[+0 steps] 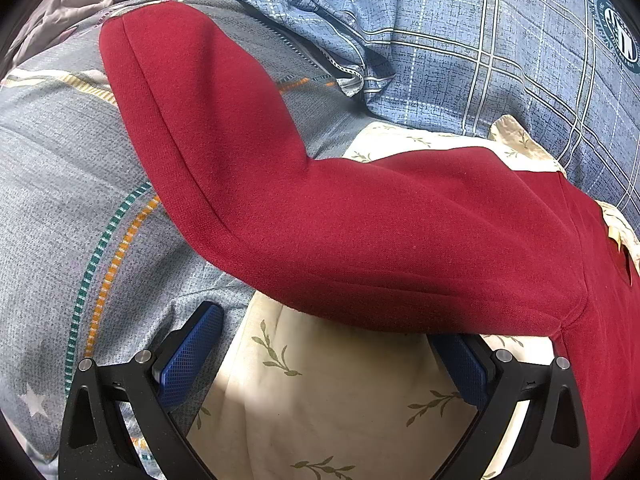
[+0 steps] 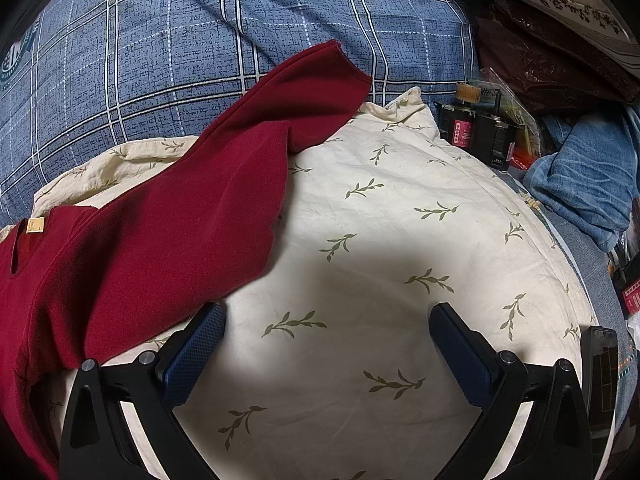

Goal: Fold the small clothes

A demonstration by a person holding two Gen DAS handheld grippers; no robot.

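Observation:
A dark red long-sleeved top lies on a cream pillow with a leaf print. One sleeve stretches to the upper left over grey bedding. My left gripper is open just below that sleeve; the sleeve's edge overlaps its right fingertip. In the right wrist view the red top covers the left part of the pillow, its other sleeve reaching up toward the blue plaid quilt, and a tan neck label shows at the left. My right gripper is open over bare pillow, its left finger beside the garment's edge.
A blue plaid quilt lies behind the pillow. Grey patterned bedding lies left of it. Black and pink boxes, dark red bags and blue denim crowd the right side. A black device sits at the pillow's right edge.

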